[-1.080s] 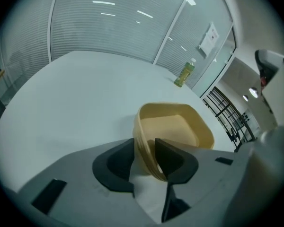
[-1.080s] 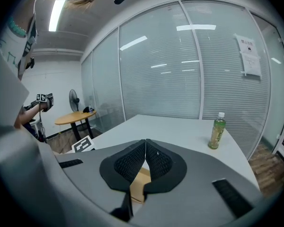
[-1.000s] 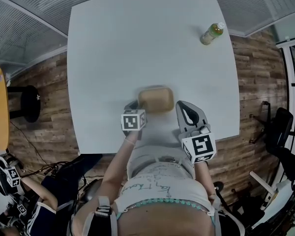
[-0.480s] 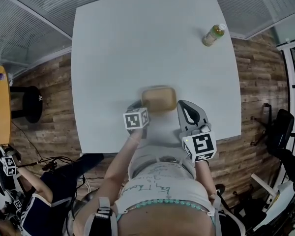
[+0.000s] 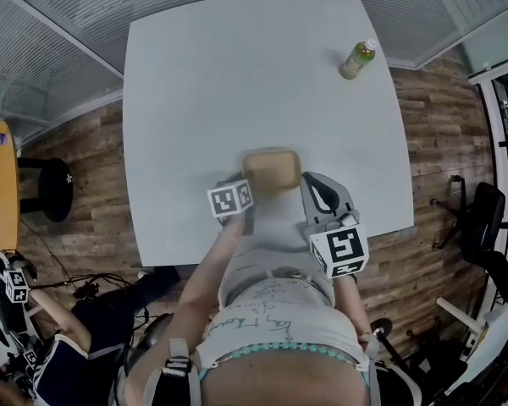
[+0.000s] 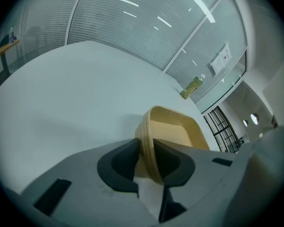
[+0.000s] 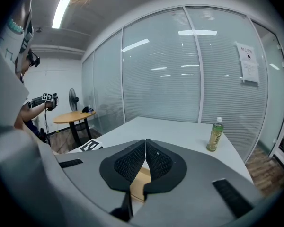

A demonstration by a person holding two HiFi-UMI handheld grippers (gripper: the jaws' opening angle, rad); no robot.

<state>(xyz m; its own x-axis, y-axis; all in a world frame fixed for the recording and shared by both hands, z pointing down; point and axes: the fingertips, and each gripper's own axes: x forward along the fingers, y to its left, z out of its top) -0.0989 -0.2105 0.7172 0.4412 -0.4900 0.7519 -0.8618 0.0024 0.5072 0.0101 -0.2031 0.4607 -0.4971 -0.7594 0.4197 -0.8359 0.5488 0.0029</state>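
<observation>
A tan, rounded-rectangular bowl [image 5: 271, 172] is over the near part of the white table [image 5: 203, 74]. My left gripper [image 5: 241, 189] is at the bowl's left side. In the left gripper view it [image 6: 146, 146] is shut on the bowl's [image 6: 175, 130] near wall, with one pad inside and one outside. My right gripper [image 5: 310, 181] hovers just right of the bowl. Its ribbed pads [image 7: 132, 162] are pressed together with nothing between them, and a bit of the tan bowl [image 7: 139, 181] shows below them.
A green drink bottle [image 5: 356, 59] stands at the table's far right corner, also in view as the bottle [image 6: 191, 87] and the bottle [image 7: 215, 134]. Glass walls with blinds surround the table. A round wooden table [image 7: 75, 118], another person [image 7: 32, 109] and a black chair [image 5: 484, 227] stand around it.
My left gripper has turned slightly with the bowl still in its jaws. The right gripper has barely moved and stays shut.
</observation>
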